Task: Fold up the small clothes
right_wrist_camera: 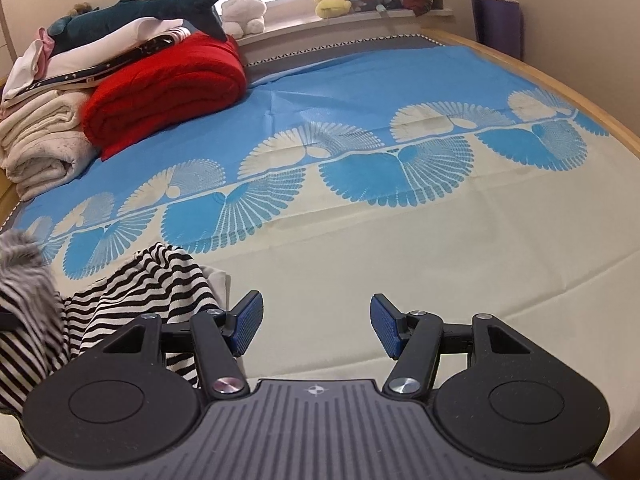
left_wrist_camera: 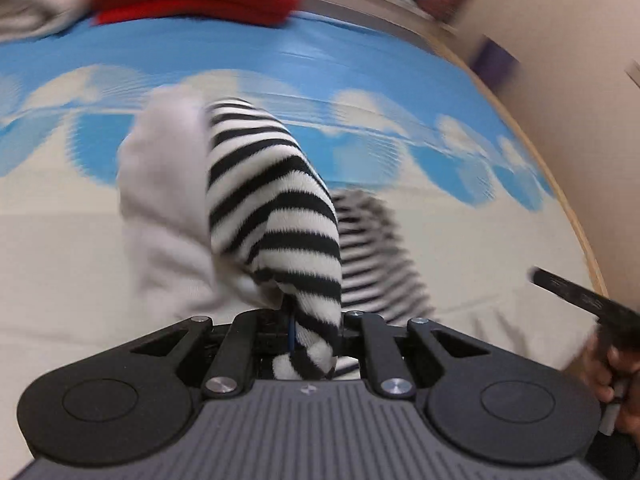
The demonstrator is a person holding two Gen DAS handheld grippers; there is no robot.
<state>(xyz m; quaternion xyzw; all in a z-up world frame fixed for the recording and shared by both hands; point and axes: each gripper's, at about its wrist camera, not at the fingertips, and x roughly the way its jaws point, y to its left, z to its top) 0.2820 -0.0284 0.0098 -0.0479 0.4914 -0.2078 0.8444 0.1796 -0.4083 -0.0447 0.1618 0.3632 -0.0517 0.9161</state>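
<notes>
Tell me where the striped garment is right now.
In the left wrist view the striped garment is pinched in the left gripper, lifted over the bedsheet. In the right wrist view it lies left of the open right gripper.

Your garment [right_wrist_camera: 152, 292] lies on the bed [right_wrist_camera: 400, 260], left of your right gripper [right_wrist_camera: 316, 326]; blankets [right_wrist_camera: 160, 88] sit at the bed's far left.

Soft knit striped garment [left_wrist_camera: 276, 208], matt cotton bedsheet [right_wrist_camera: 360, 272], textured blue gripper pads [right_wrist_camera: 384, 330]
</notes>
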